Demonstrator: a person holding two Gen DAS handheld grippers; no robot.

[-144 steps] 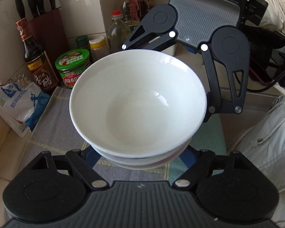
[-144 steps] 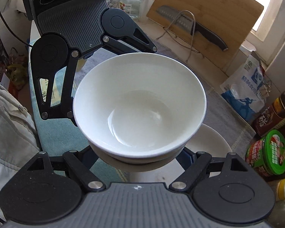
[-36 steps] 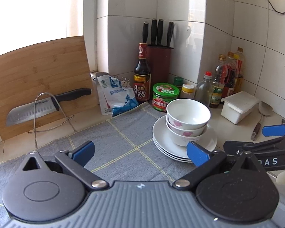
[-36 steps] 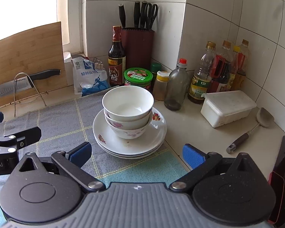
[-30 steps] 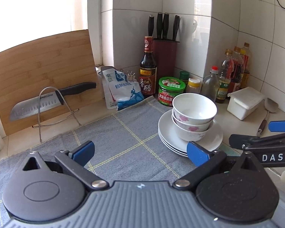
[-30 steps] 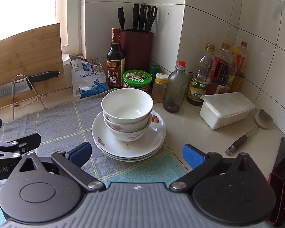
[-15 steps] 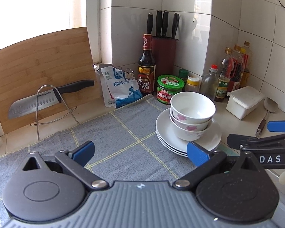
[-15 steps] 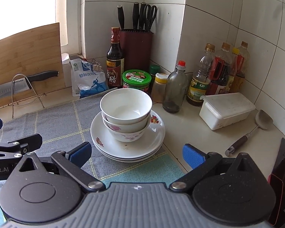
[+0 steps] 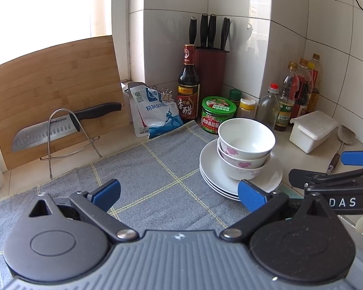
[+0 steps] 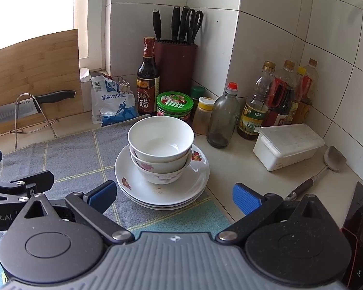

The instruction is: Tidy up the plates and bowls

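Note:
Nested white bowls (image 9: 245,142) (image 10: 161,145), the lower ones with pink flowers, sit on a stack of white plates (image 9: 211,174) (image 10: 196,181) at the right edge of a grey checked cloth (image 9: 142,174) (image 10: 72,159). My left gripper (image 9: 179,194) hangs open and empty over the cloth, short of the stack. The right gripper (image 10: 174,198) is open too, empty, hovering just in front of the plates. Each gripper shows at the edge of the other's view.
Behind the stack stand a green-lidded jar (image 10: 174,106), a dark vinegar bottle (image 10: 147,77), a knife block (image 10: 176,62), a glass bottle (image 10: 223,118) and oil bottles (image 10: 278,99). A white box (image 10: 288,145) and spoon (image 10: 326,164) lie right. A knife (image 9: 60,125) on a wire stand leans against a cutting board (image 9: 53,82).
Both grippers have let go of the bowl stack and pulled back from it, leaving it on the plates. In the last second they have barely drifted.

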